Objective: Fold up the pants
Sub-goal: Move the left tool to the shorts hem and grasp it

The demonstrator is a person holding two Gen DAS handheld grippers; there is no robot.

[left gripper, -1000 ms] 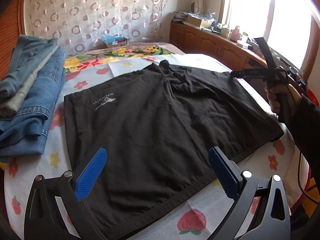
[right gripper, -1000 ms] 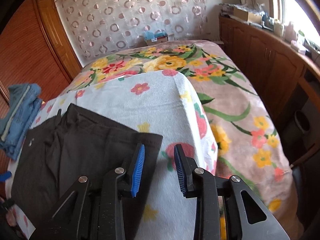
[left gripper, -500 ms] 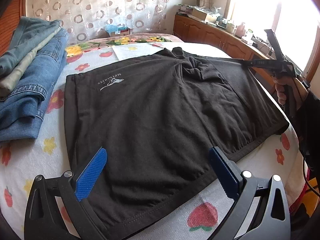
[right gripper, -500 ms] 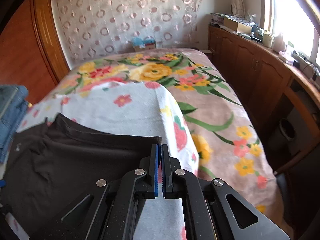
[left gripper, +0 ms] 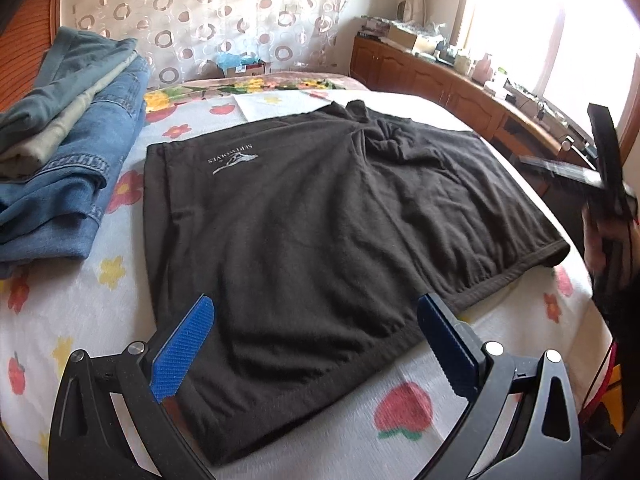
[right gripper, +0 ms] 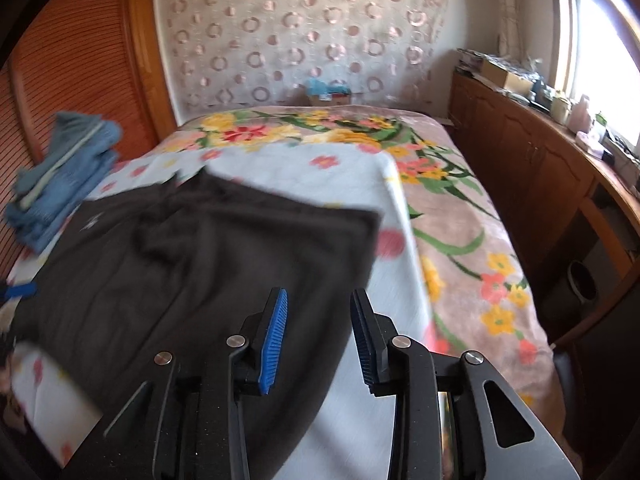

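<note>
The dark brown, soft-knit pair of pants (left gripper: 320, 232) is lying spread flat on the white fruit-and-flower-printed bedsheet (left gripper: 80, 300), with its banded hem running along the near edge in the left wrist view and its bunched, twisted middle pointing toward the far patterned curtain (left gripper: 220, 12); its long axis is stretching from the near left across to the right side of the bed, and a small pale logo is sitting near its far left corner. The left gripper (left gripper: 316, 344) is hovering over the near hem with its blue-padded fingers (left gripper: 180, 356) standing wide apart, the cloth lying below and between them without being pinched. The right gripper (right gripper: 318, 336) is tilting down over the garment's right edge, its jaws opening, nothing caught between its blue pads (right gripper: 274, 336), the dark fabric lying under and to the left of them. In the left wrist view that tool is showing at the right edge, held in a person's hand (left gripper: 600, 236) with a dark sleeve. A stack of folded blue denim and grey-green garments (left gripper: 68, 140) is resting left of the pants, just beside them.
</note>
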